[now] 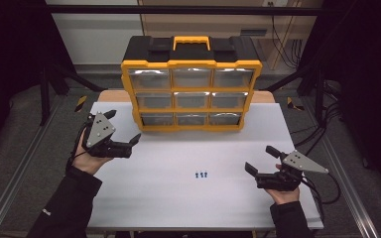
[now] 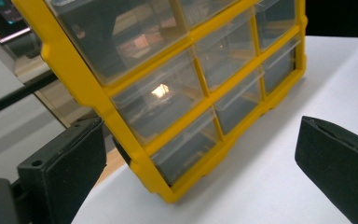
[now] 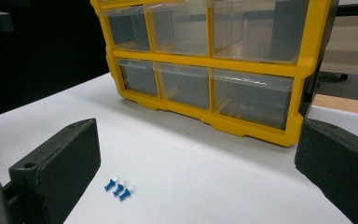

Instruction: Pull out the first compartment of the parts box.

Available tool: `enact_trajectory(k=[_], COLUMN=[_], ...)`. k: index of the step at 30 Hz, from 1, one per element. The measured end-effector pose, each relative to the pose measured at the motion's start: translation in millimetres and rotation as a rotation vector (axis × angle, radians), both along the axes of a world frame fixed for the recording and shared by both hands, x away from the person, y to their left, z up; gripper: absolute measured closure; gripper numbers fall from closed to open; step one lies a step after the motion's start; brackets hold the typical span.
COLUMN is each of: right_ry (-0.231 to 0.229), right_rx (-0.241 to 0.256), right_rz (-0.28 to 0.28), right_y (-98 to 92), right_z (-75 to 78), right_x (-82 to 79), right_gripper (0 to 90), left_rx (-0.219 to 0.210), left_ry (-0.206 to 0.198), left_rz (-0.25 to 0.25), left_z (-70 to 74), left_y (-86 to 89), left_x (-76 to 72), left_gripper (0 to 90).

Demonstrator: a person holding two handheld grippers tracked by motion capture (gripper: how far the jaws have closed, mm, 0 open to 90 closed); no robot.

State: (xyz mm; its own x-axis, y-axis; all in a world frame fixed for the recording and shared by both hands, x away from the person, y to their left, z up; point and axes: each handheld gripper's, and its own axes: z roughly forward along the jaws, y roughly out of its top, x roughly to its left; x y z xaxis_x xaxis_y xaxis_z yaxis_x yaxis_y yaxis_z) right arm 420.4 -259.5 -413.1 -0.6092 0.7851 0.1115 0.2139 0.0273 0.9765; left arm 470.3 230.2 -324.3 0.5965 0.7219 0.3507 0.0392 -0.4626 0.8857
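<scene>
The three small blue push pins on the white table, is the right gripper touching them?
Apart. In the right gripper view the blue push pins lie on bare white table between the right gripper's open jaws, clear of both.

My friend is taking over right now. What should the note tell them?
Left gripper: open, holding nothing, near the lower left corner of the yellow drawer cabinet.
Right gripper: open, holding nothing, at the table's right side.
Three blue push pins lie close together on the table, in front of the cabinet, between the grippers and nearer the right one.
All nine clear drawers look shut.
Done: nothing to see so far. Left: probably open a drawer and put the pins in.
</scene>
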Motion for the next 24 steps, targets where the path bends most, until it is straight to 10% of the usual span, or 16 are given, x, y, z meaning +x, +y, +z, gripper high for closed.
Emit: enact_trajectory(k=[24], right_ry=[-0.007], right_rx=[0.003], right_rz=[0.0], right_y=[-0.2], right_z=[0.5], right_x=[-0.2], right_gripper=[0.8], left_rx=[0.173], left_ry=[-0.105], left_rz=[-0.016], left_z=[43.7], left_y=[-29.8], left_x=[32.7], left_gripper=[1.6])
